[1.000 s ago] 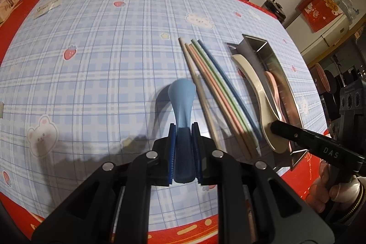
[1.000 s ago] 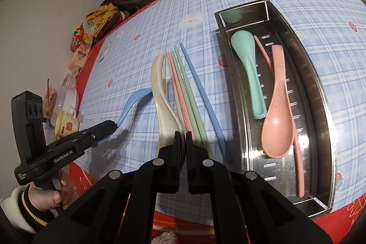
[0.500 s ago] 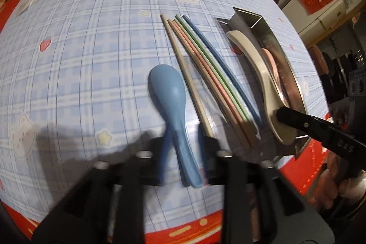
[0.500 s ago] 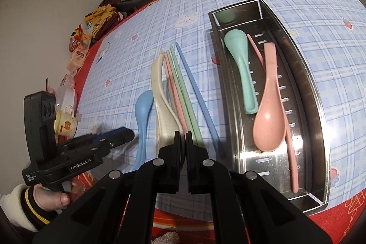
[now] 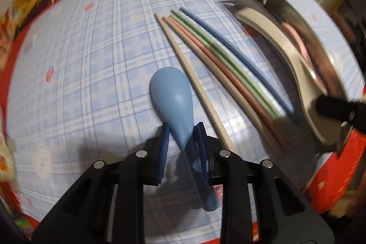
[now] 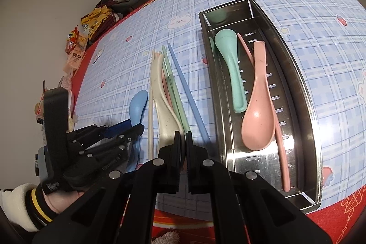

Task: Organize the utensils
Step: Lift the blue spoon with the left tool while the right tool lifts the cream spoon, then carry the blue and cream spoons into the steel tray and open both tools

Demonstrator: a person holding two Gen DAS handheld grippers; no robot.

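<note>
While the left gripper is sitting low over the checked tablecloth, its two ribbed blue pads are standing apart on either side of the blue spoon, which is lying flat on the cloth with its smooth, rounded bowl pointing away and its narrow handle running back between the fingers; the left view is blurring badly, so whether a pad is brushing the handle is hard to say. Just beside the spoon, chopsticks are lying in a loose fan: a cream chopstick nearest, then a pink chopstick, a green chopstick and a blue chopstick, all matte and slender. The right gripper is holding its black fingers pressed nearly together on the bowl end of the speckled cream spoon, whose curved handle is stretching away above the chopsticks. To the right, a long shiny metal tray with slotted holes in its floor is resting on the cloth, well apart from the blue spoon. Inside it, a mint green spoon is lying face down, a pink spoon is lying bowl up beside it, and a thin pink stick is running along under that spoon.
</note>
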